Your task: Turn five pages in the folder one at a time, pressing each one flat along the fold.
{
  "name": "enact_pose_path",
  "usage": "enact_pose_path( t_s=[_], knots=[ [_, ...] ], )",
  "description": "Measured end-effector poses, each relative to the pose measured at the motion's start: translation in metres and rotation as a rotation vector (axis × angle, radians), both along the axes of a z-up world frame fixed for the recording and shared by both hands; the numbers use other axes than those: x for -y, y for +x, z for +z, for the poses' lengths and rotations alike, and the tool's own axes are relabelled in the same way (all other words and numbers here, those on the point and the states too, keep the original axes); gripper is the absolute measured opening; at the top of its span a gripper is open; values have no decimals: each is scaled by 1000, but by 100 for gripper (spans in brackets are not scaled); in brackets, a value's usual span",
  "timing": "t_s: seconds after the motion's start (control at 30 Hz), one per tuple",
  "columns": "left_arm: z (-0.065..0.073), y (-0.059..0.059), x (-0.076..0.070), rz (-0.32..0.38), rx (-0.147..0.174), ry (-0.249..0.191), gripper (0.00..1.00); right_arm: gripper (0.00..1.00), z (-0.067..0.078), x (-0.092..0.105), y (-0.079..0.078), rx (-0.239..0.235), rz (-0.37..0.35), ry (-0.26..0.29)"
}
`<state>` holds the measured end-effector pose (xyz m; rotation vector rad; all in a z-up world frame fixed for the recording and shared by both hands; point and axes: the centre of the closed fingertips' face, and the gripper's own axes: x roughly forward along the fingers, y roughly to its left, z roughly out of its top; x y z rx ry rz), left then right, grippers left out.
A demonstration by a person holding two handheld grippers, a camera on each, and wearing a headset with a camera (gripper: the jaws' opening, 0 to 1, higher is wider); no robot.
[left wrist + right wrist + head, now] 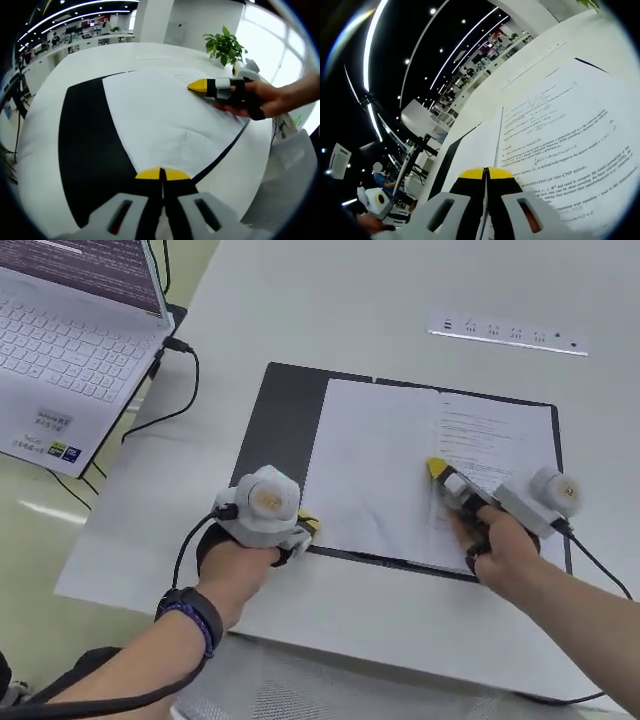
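The black folder (280, 420) lies open on the white table. A blank turned page (370, 460) covers its left half and a printed page (490, 435) its right half. My right gripper (437, 469) is shut, its yellow tips resting on the fold between the two pages; in its own view the tips (485, 172) sit on the fold line, with the printed page (560, 135) to the right. My left gripper (305, 528) is shut at the near left edge of the blank page (160, 115), tips (161, 173) touching the folder's edge. The right gripper (200, 86) also comes into the left gripper view.
An open laptop (70, 330) sits at the far left with a cable (180, 390) trailing toward the folder. A socket strip (510, 335) is set into the table at the back. The table's near edge (350, 640) runs just below the folder. A plant (225, 45) stands beyond.
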<state>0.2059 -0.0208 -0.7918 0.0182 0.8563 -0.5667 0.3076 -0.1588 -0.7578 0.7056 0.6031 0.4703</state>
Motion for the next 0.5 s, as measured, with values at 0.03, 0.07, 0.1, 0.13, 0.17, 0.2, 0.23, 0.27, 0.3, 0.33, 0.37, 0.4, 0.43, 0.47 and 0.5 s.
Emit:
enact_pose_path(
  t_s=[0.03,0.07,0.1,0.13,0.17,0.2,0.23,0.27,0.3,0.33,0.37,0.4,0.43,0.47,0.5],
  knots=[
    [0,0,0,-1,0,0,0,0,0,0,-2,-1,2,-3],
    [0,0,1,-4,0,3,0,0,0,1,-6,-3,6,-7],
    [0,0,1,-6,0,5,0,0,0,1,-8,-4,9,-10],
    [0,0,1,-7,0,7,0,0,0,2,-11,-5,11,-11],
    [0,0,1,-10,-1,10,0,0,-1,3,-15,-7,18,-14],
    [0,0,2,-11,-1,12,0,0,-1,3,-19,-7,29,-21],
    [0,0,2,-11,-1,14,0,0,-2,3,-22,-8,34,-24],
    [0,0,2,-12,-1,15,0,0,-2,4,-25,-8,39,-27],
    [0,0,2,-13,0,16,0,0,-2,5,-29,-8,45,-32],
    [0,0,1,-14,1,17,0,0,-3,5,-31,-8,46,-33],
    [0,0,1,-16,1,18,0,0,-3,6,-35,-11,49,-34],
    [0,0,1,-16,1,18,0,0,-3,6,-38,-12,54,-36],
    [0,0,1,-13,0,15,0,0,-4,5,-42,-15,64,-40],
    [0,1,1,-11,-1,12,0,0,-4,4,-46,-18,73,-43],
    [0,1,1,-11,-2,12,0,0,-5,3,-52,-15,89,-51]
  ],
)
